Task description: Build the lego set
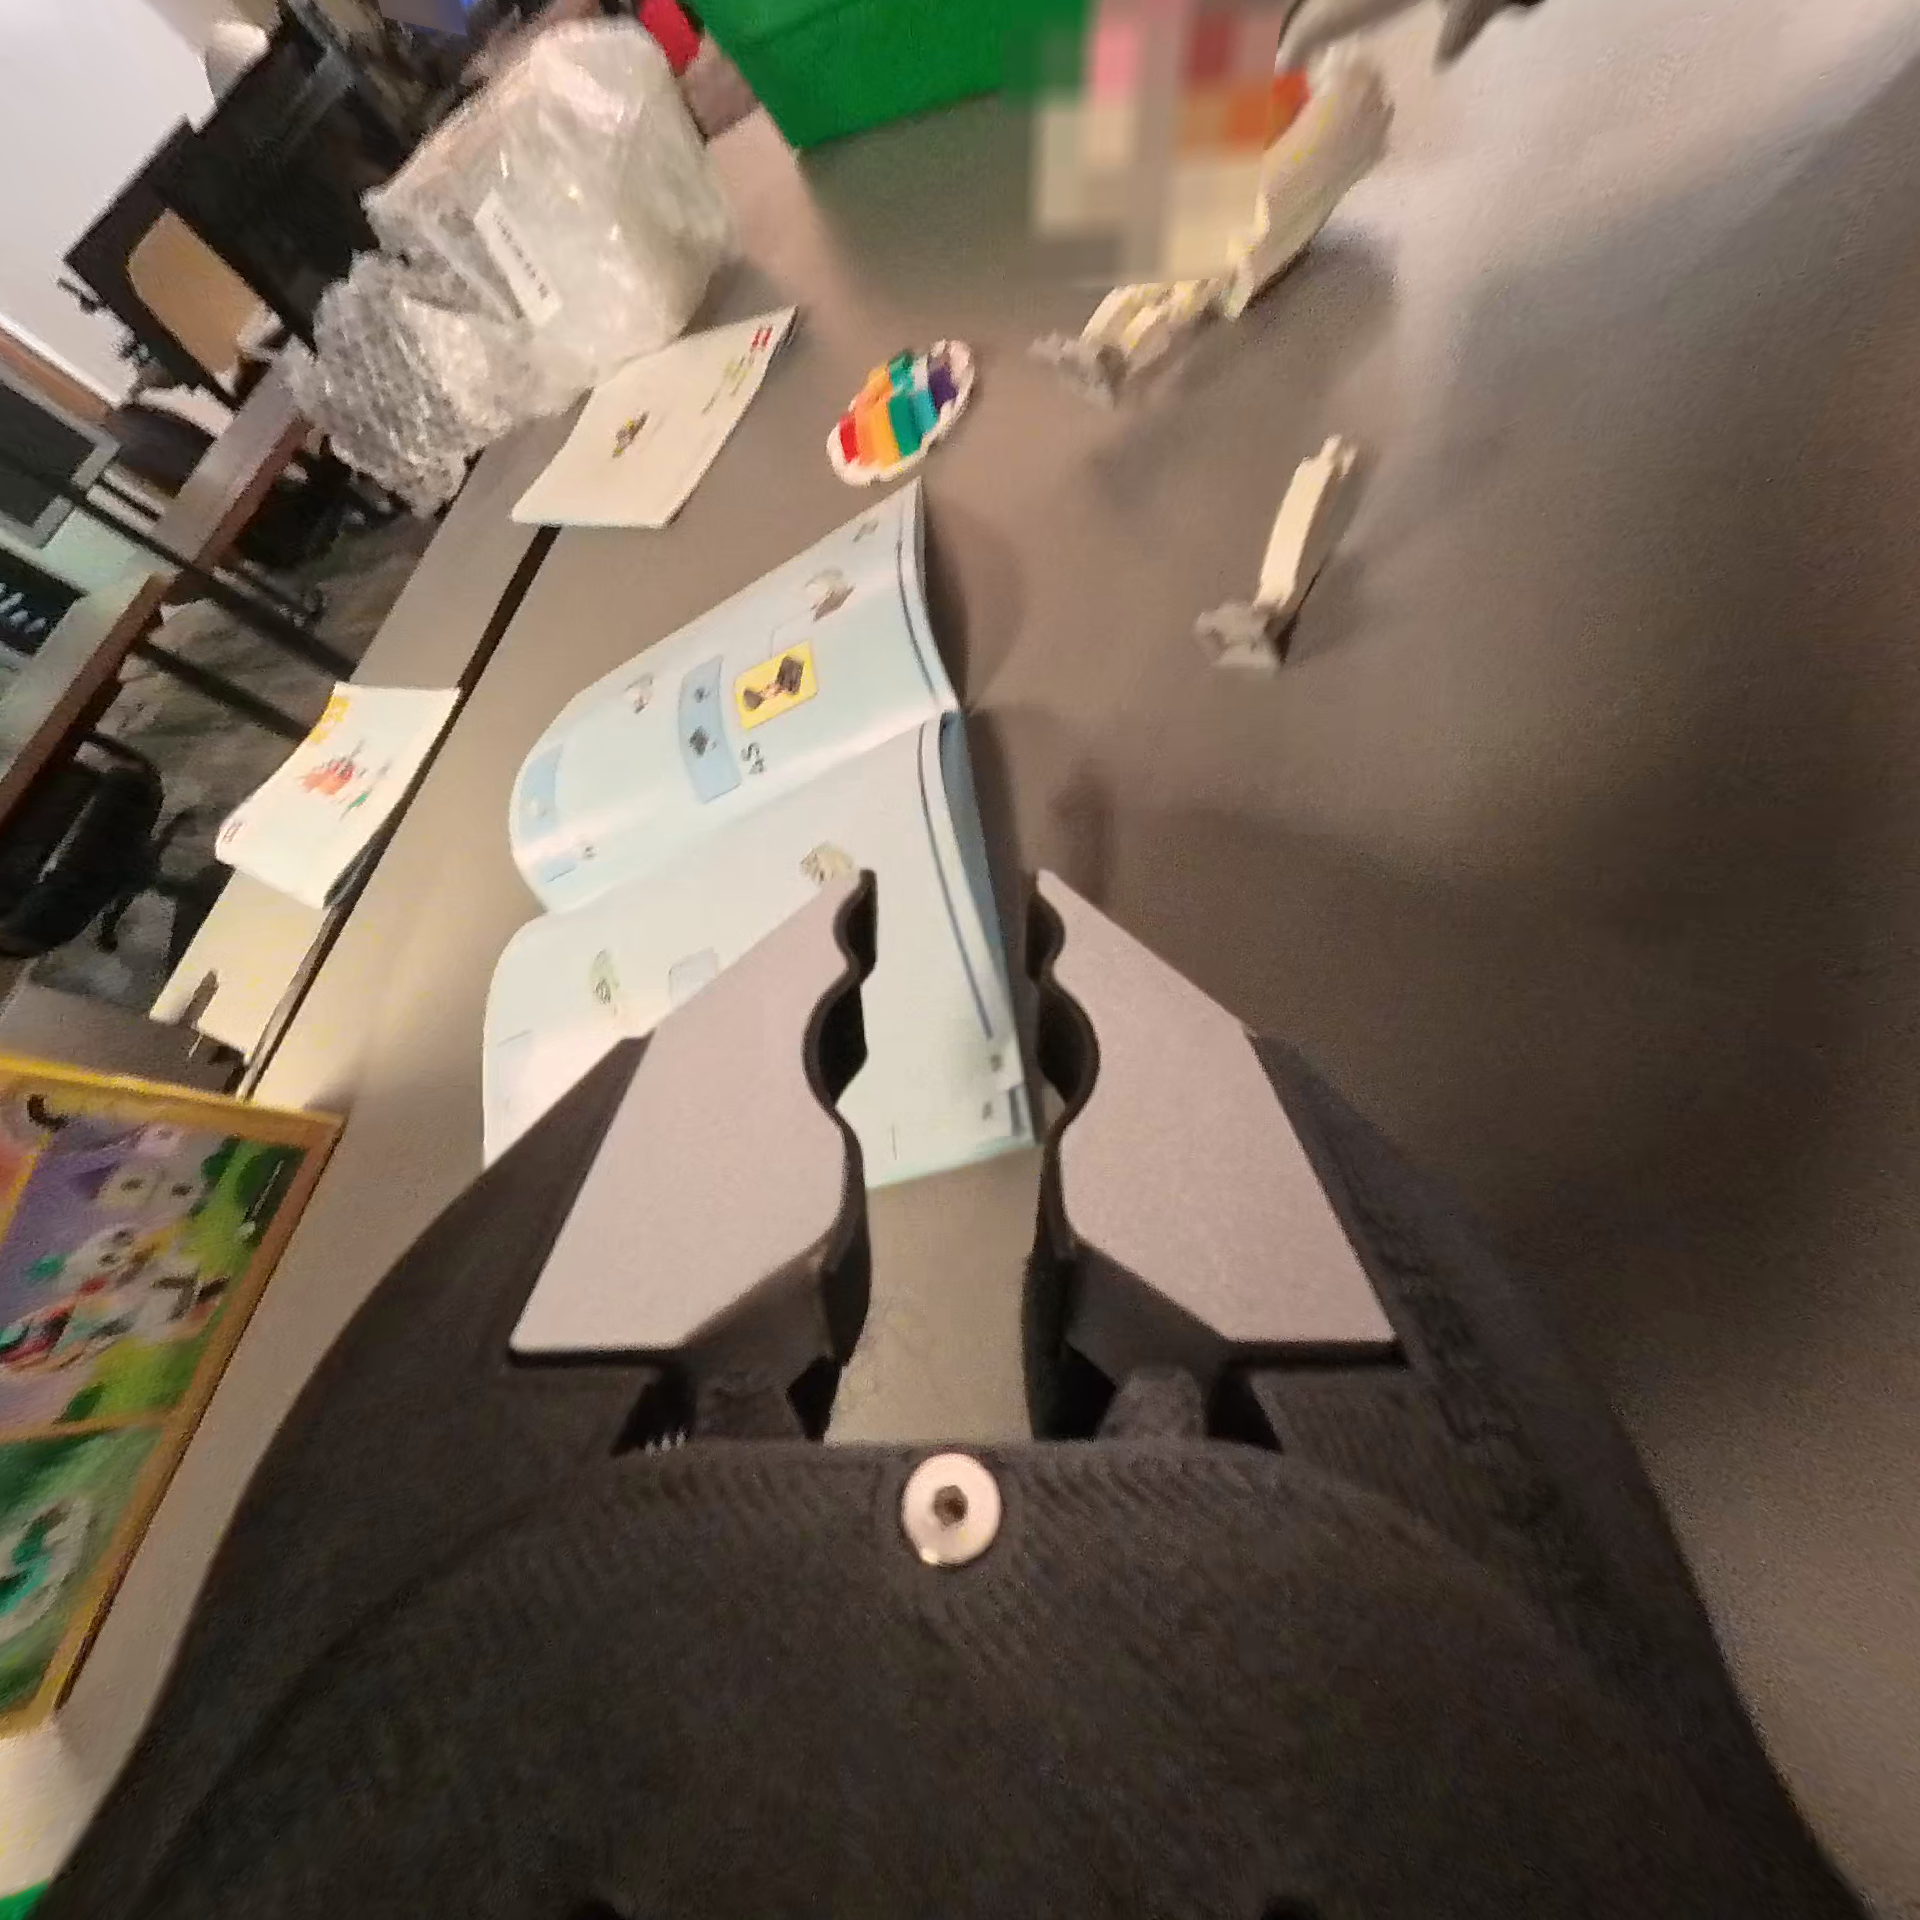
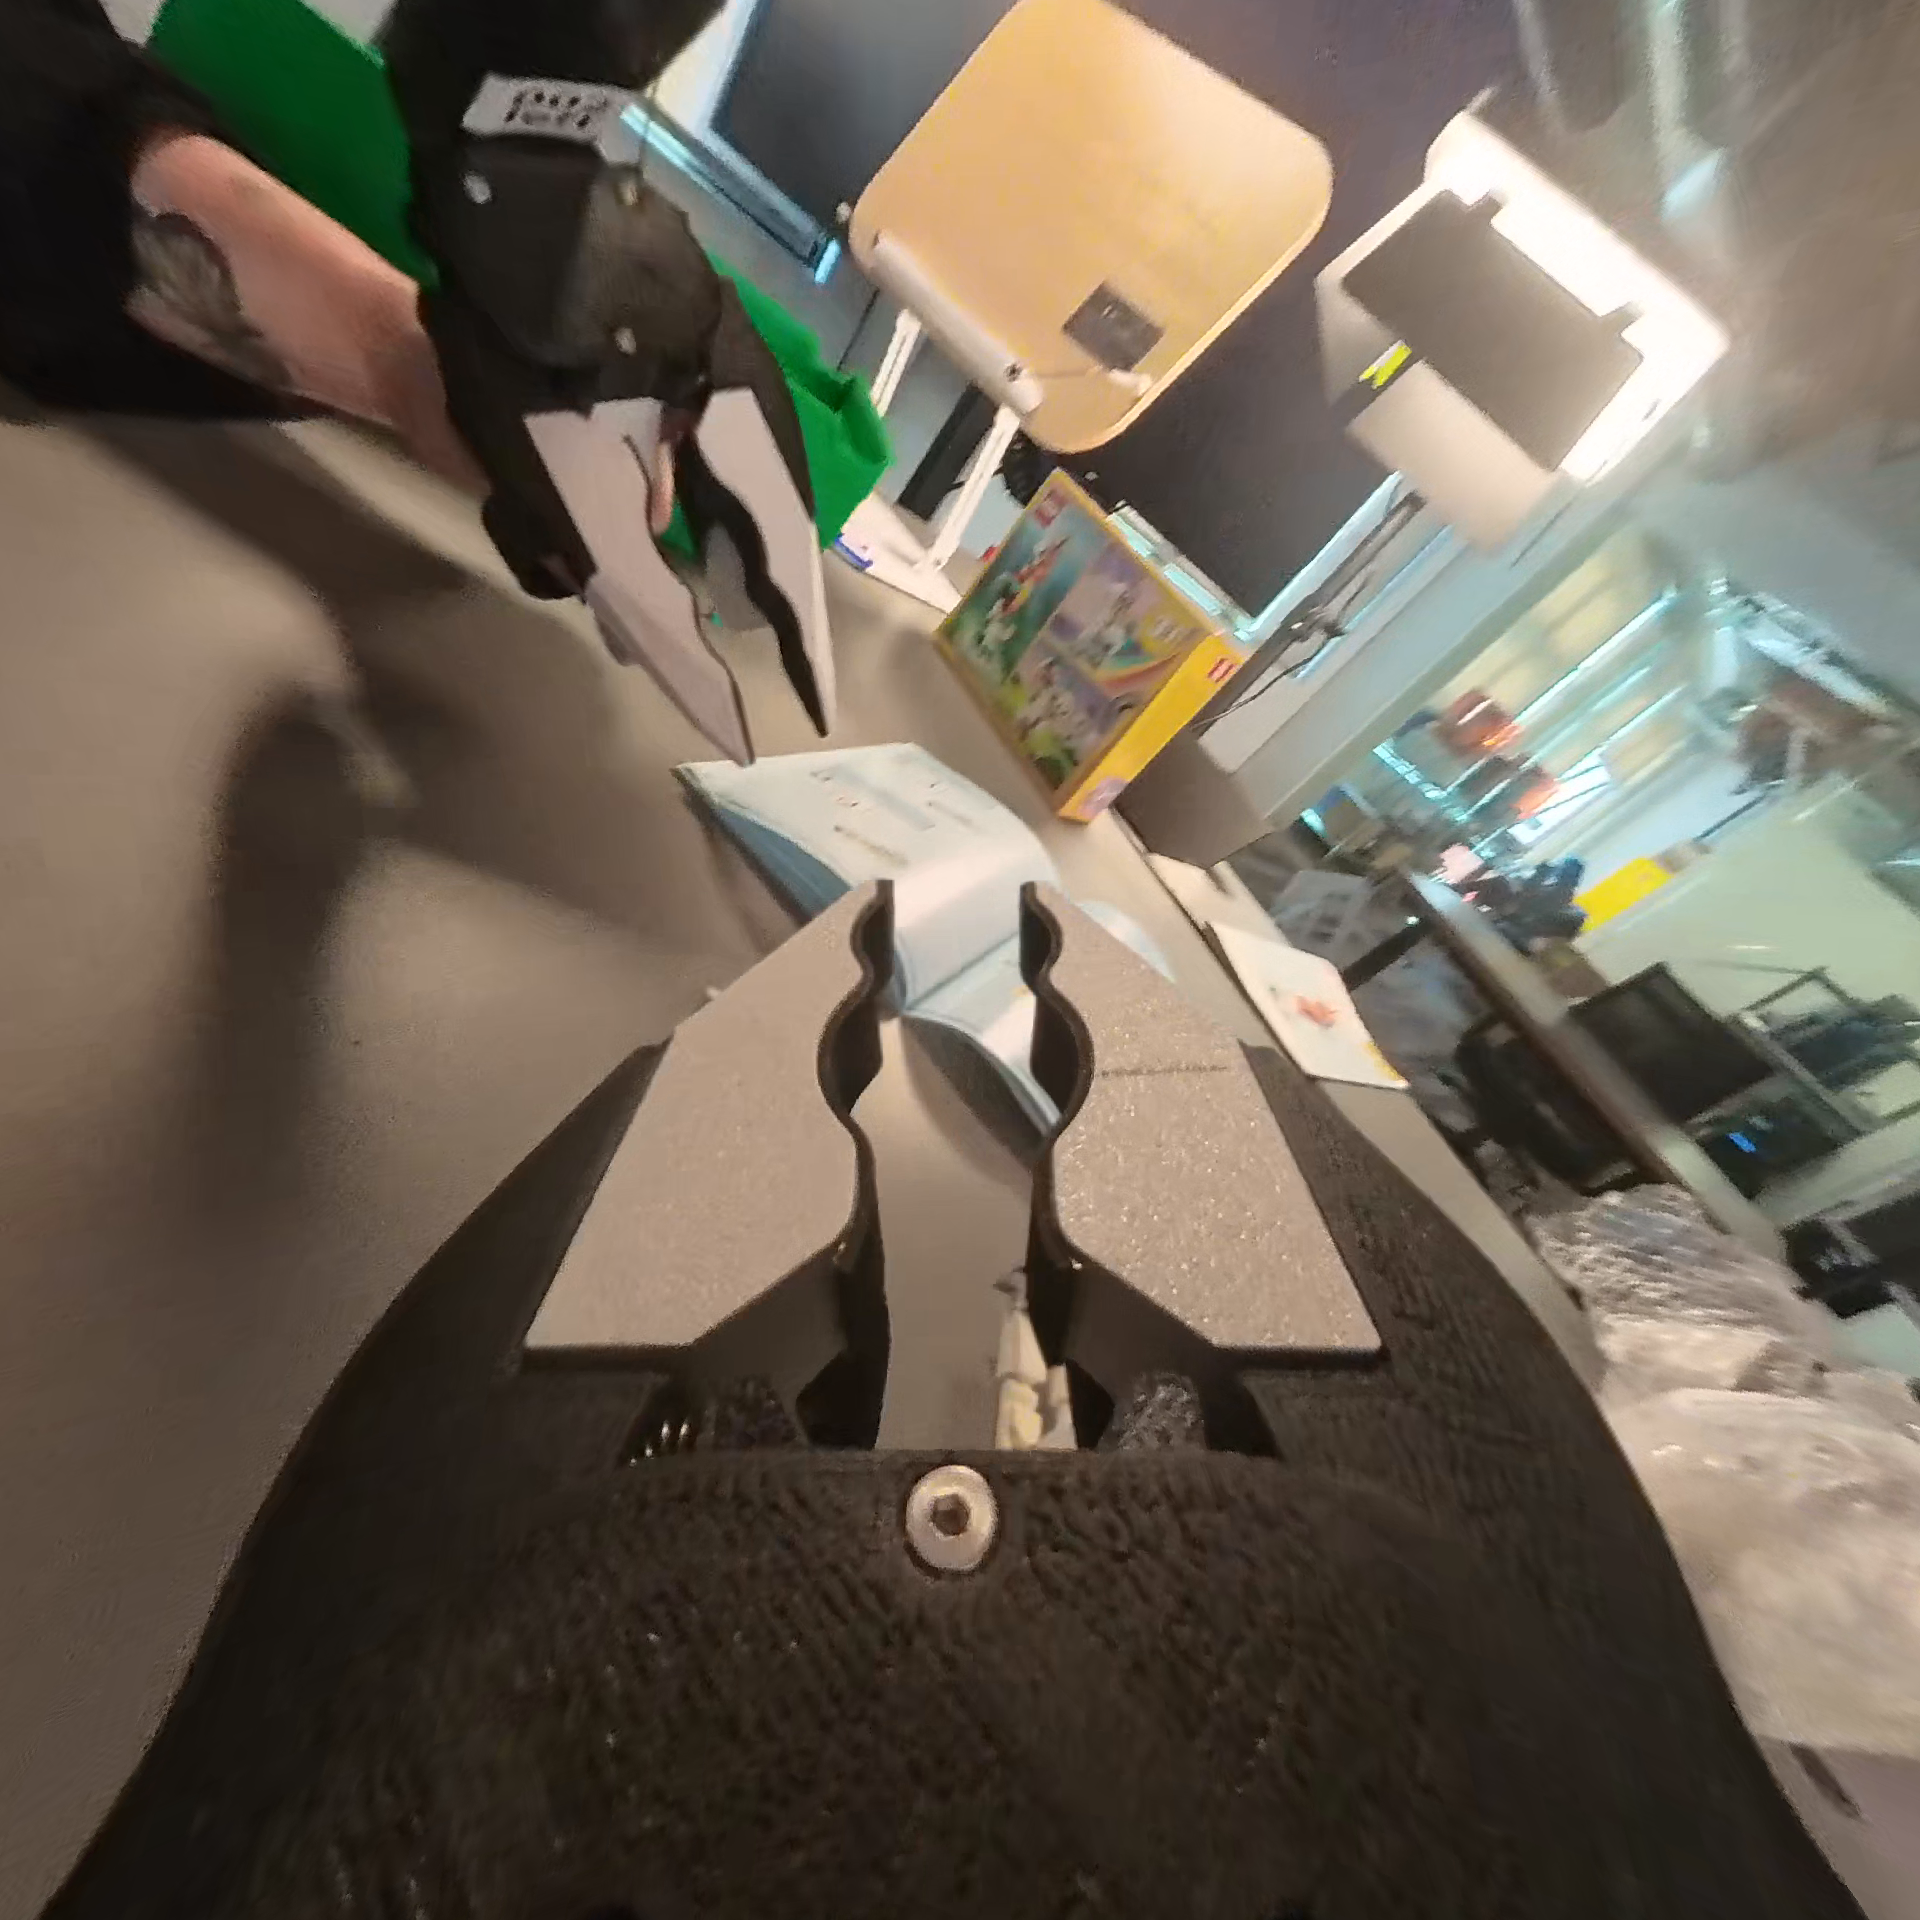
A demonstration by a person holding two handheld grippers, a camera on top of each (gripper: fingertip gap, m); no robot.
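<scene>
My left gripper (image 1: 951,894) is open and empty, held over the open light-blue instruction booklet (image 1: 748,748) on the grey table (image 1: 1507,935). Beyond it lie a white leg-like lego piece (image 1: 1288,551), a white lego assembly (image 1: 1143,332), a larger white assembly (image 1: 1320,156) and a rainbow piece on a white base (image 1: 902,410). My right gripper (image 2: 956,904) is open, low over the table, pointing at the booklet (image 2: 894,821). A small white lego piece (image 2: 1023,1382) shows in the gap near its right finger's base; I cannot tell if it touches. The left gripper (image 2: 781,732) hovers above the booklet.
The lego box (image 2: 1091,644) stands past the booklet near the table edge; it also shows in the left wrist view (image 1: 125,1351). Two more booklets (image 1: 665,416) (image 1: 332,790), bubble-wrapped packages (image 1: 540,229) and a green bin (image 1: 883,62) sit along the far side. The grippers' ends are close to 15 centimeters from one another. My right gripper's tips are some 8 centimeters from the white leg-like lego piece (image 1: 1288,551).
</scene>
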